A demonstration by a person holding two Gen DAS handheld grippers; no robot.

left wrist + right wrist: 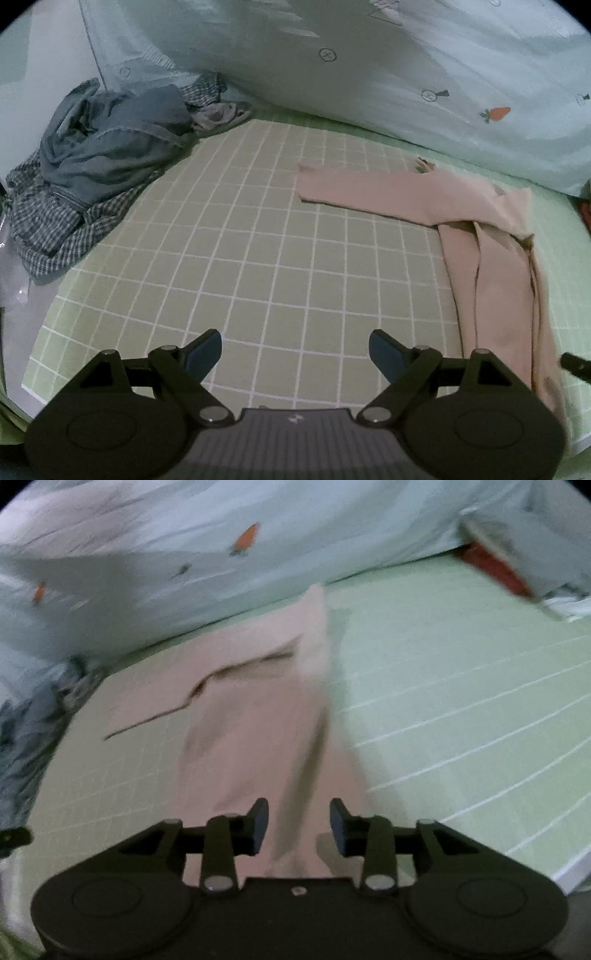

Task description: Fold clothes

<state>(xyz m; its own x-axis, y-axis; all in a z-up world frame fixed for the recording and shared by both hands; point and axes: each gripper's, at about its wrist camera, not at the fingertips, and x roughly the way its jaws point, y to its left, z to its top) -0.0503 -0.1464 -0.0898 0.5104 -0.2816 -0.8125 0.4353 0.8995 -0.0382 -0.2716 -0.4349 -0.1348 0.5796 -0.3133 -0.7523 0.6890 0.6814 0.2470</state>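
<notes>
I see a pale green mat (pixel 258 236) ruled in white squares. A light quilt printed with carrots (pixel 424 74) bunches along its far edge. My left gripper (pixel 295 350) hangs over bare grid, fingers spread wide with nothing between them. The pink garment (pixel 491 251) lies flat at the right, one sleeve stretched leftward. A heap of denim and checked clothes (pixel 92 170) sits far left. My right gripper (pixel 299 827) hovers over the pink garment (pixel 258 701), jaws apart; this view is blurred.
</notes>
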